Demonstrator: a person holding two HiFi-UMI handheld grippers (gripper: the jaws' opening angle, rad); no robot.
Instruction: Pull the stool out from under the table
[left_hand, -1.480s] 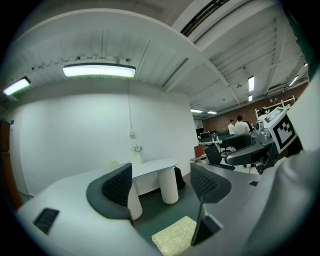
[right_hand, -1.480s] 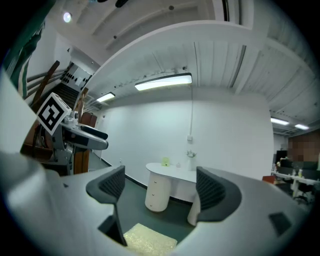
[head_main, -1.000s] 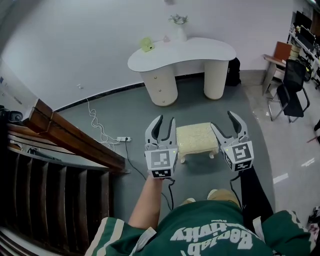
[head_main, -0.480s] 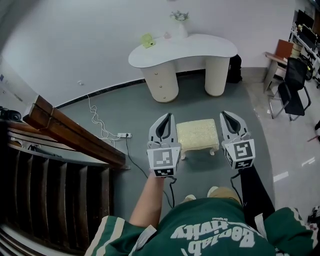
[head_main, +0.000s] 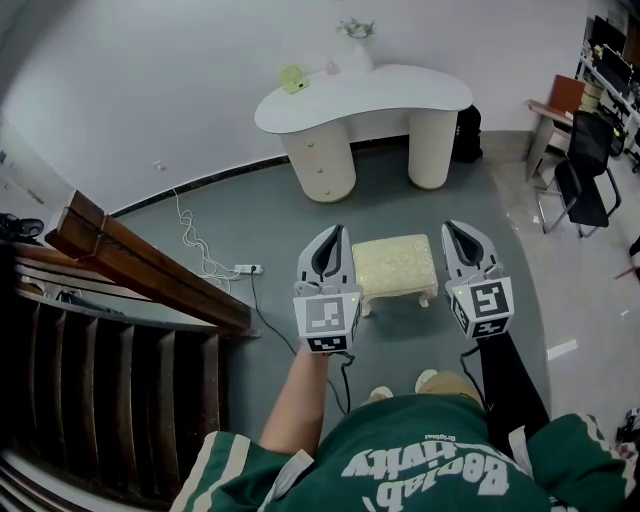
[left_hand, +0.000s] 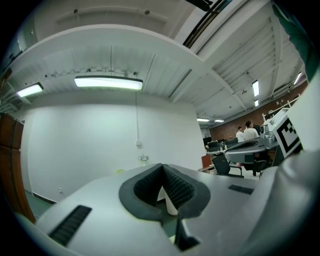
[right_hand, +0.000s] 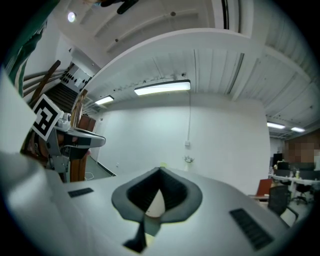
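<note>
The only writing in sight is the white lettering (head_main: 425, 470) across the person's green sweatshirt (head_main: 300, 480) at the bottom of the head view; it appears upside down and in a curved, outlined script, so no word can be read with confidence. The marker cube (head_main: 326, 321) on the left hand-held gripper (head_main: 331, 238) and the marker cube (head_main: 485, 303) on the right hand-held gripper (head_main: 455, 230) each carry a black-and-white square code pattern, without letters or numbers. The same patterns show at the picture edges in the two gripper views. No other label, brand, number or sign is legible.
</note>
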